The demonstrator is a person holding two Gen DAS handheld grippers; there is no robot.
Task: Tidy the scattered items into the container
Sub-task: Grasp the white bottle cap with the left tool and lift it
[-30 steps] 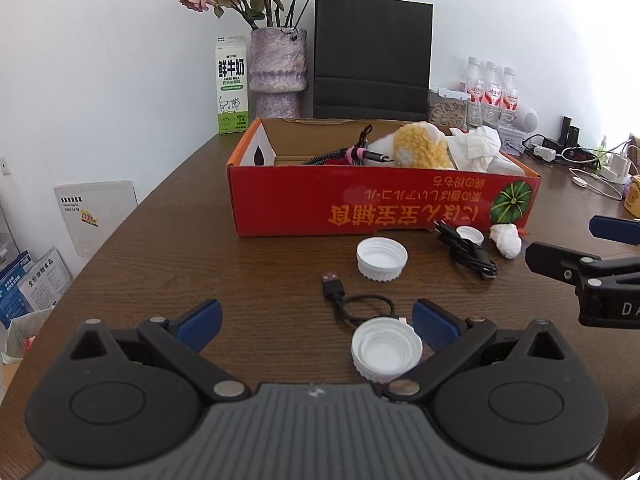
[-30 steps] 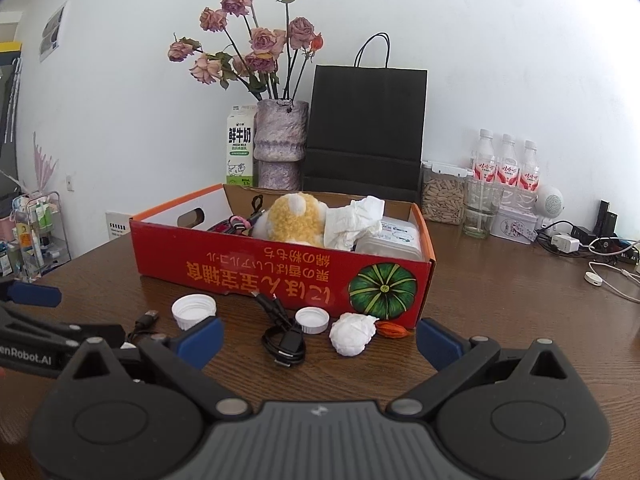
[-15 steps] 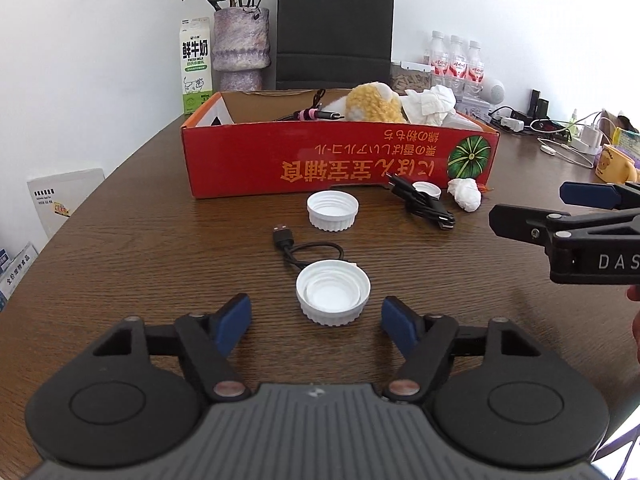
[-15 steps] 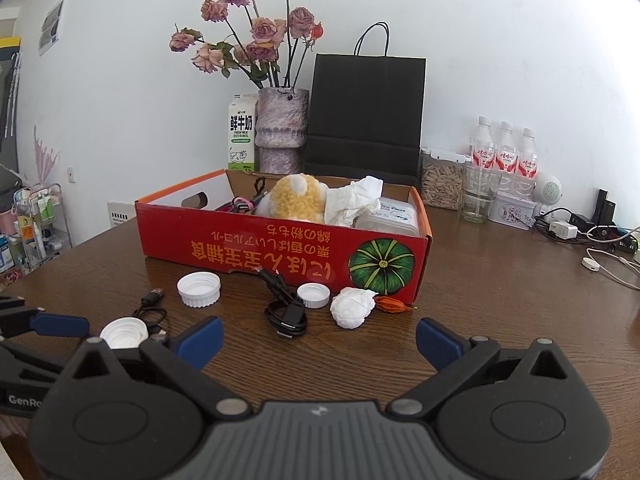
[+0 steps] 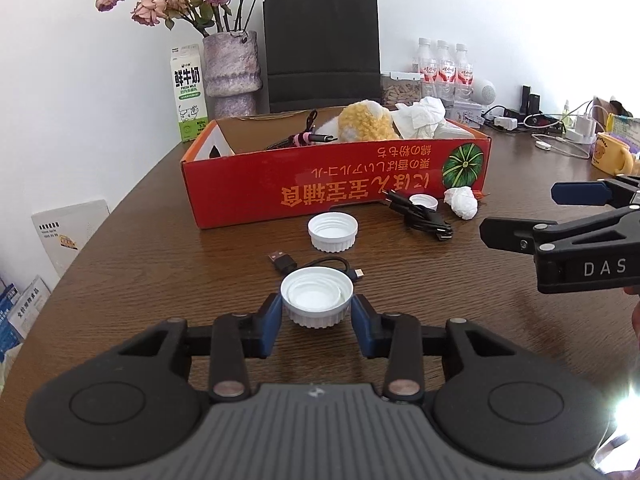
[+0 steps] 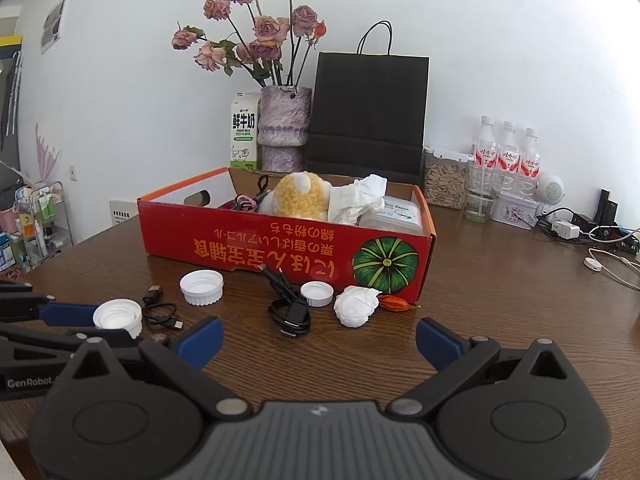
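My left gripper (image 5: 317,318) is shut on a white bottle cap (image 5: 317,296), held just above the table; it also shows in the right wrist view (image 6: 118,317). A red cardboard box (image 5: 328,188) behind holds a yellow plush toy (image 5: 366,121), tissue and cables. On the table in front of the box lie a second white cap (image 5: 333,231), a small cap (image 5: 424,201), a short USB cable (image 5: 320,262), a black cable bundle (image 5: 422,220) and a crumpled tissue ball (image 5: 461,201). My right gripper (image 6: 319,338) is open and empty, near the table's front.
Behind the box stand a milk carton (image 5: 188,92), a vase of dried roses (image 5: 232,74), a black paper bag (image 5: 322,50) and water bottles (image 5: 444,68). Chargers and cables (image 5: 552,128) and a yellow mug (image 5: 612,154) sit at the right. An orange husk (image 6: 394,303) lies by the tissue.
My left gripper moved forward around the nearest white cap and closed on it. The right gripper has stayed open and shifted only slightly.
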